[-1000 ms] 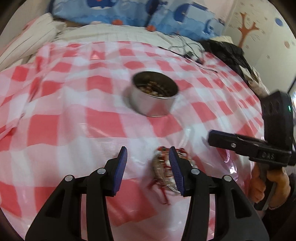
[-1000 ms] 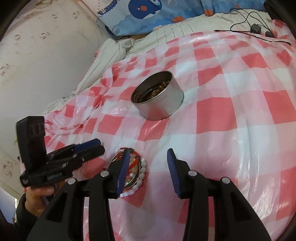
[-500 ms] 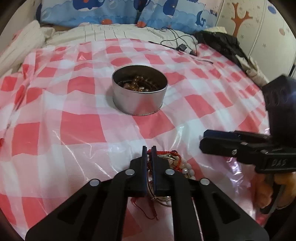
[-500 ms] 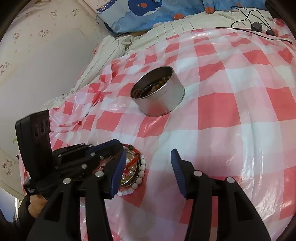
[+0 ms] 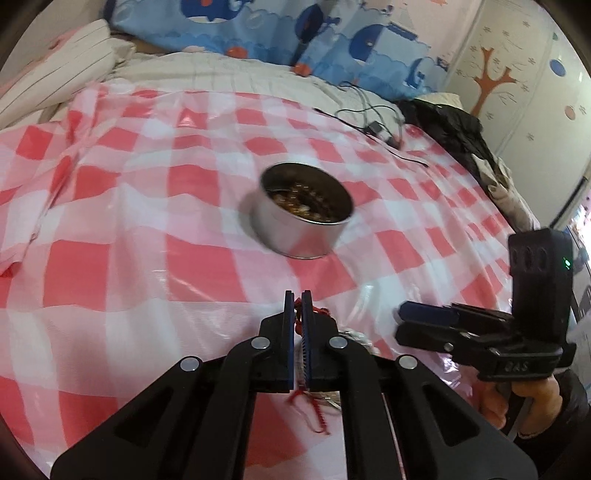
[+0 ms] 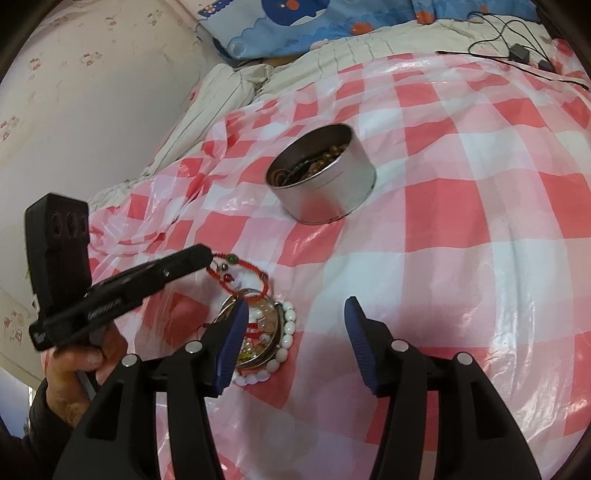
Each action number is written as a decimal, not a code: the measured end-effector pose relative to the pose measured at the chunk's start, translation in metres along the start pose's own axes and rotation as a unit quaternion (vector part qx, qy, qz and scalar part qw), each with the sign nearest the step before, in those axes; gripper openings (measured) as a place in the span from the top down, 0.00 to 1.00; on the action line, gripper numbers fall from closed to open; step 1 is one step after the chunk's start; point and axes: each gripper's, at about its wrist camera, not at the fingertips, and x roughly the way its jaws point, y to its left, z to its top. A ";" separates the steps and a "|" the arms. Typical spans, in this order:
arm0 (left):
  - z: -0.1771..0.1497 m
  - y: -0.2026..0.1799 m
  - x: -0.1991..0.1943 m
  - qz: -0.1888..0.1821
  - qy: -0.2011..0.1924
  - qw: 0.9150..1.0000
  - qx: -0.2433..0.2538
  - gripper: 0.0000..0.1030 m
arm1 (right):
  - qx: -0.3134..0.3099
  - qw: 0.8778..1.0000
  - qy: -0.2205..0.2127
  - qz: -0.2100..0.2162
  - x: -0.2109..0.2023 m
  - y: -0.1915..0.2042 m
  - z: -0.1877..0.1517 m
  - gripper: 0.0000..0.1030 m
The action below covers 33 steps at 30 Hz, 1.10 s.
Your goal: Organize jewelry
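Note:
My left gripper (image 5: pixel 298 297) is shut on a red cord bracelet (image 6: pixel 245 266) with a green bead. It holds the bracelet slightly above a small pile of jewelry (image 6: pixel 266 332), which includes a white bead bracelet (image 6: pixel 287 330) and metal bangles. The cord's tail (image 5: pixel 316 411) hangs under the fingers. My right gripper (image 6: pixel 295 306) hovers just right of the pile, its jaws opening with nothing pressed between them. Farther back on the checked cloth stands a round metal tin (image 6: pixel 332 195) holding brown beads; it also appears in the left wrist view as the tin (image 5: pixel 295 236).
The red-and-white checked plastic cloth (image 5: pixel 110 266) covers a bed. Black cables and a charger (image 5: pixel 376 127) lie at its far edge, beside a dark garment (image 5: pixel 454 129). Blue whale-print pillows (image 5: pixel 258 33) and striped bedding (image 6: pixel 221 96) lie behind. A wall (image 6: pixel 92 92) stands at the left.
My left gripper went from open beside the pile to shut on the red cord bracelet, and has raised it a little. The right gripper's jaws have widened slightly.

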 end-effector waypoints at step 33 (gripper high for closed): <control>-0.003 0.006 0.006 0.017 0.013 1.000 -0.006 0.97 | -0.205 0.977 0.044 0.023 0.027 0.077 -0.027 0.98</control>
